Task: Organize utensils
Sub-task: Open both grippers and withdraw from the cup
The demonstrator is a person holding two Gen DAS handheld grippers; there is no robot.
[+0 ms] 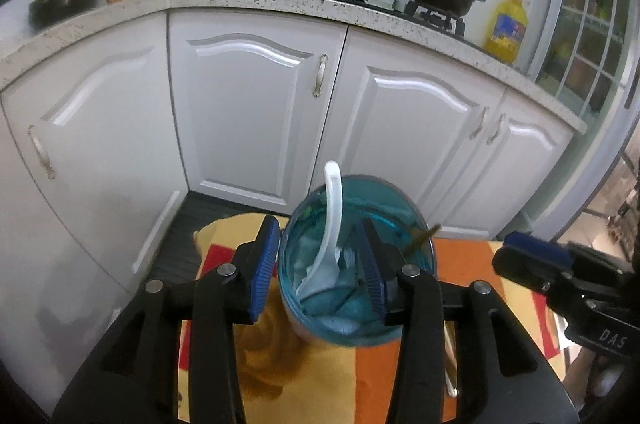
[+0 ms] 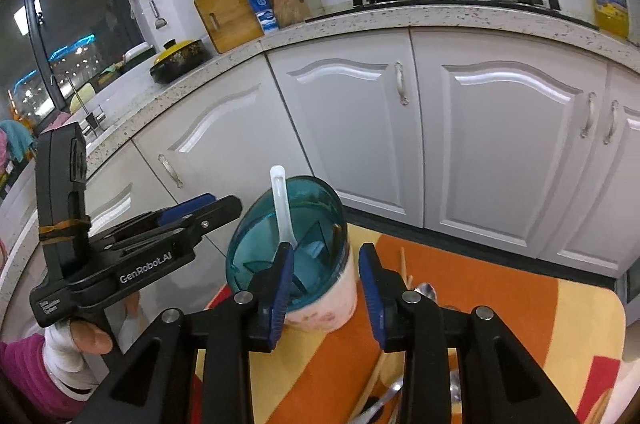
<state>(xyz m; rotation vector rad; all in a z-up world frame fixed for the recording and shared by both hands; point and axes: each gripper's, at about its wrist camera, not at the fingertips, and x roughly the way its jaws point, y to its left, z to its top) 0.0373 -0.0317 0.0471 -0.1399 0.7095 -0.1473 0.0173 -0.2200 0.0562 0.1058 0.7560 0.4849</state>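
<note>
The teal holder (image 2: 290, 252) stands on the tabletop (image 2: 500, 296), white spoon (image 2: 282, 208) upright inside. Loose utensils (image 2: 426, 290) lie right of it, nearest the right gripper (image 2: 326, 288); the fingers of both grippers are apart and empty, including the left gripper (image 1: 316, 272).

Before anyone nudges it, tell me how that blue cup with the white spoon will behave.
The cup looks tall and narrow, so it probably tips if pushed near the rim. Its smooth plastic wall may be slippery. The spoon leans loose inside and would likely shift or rattle.
</note>
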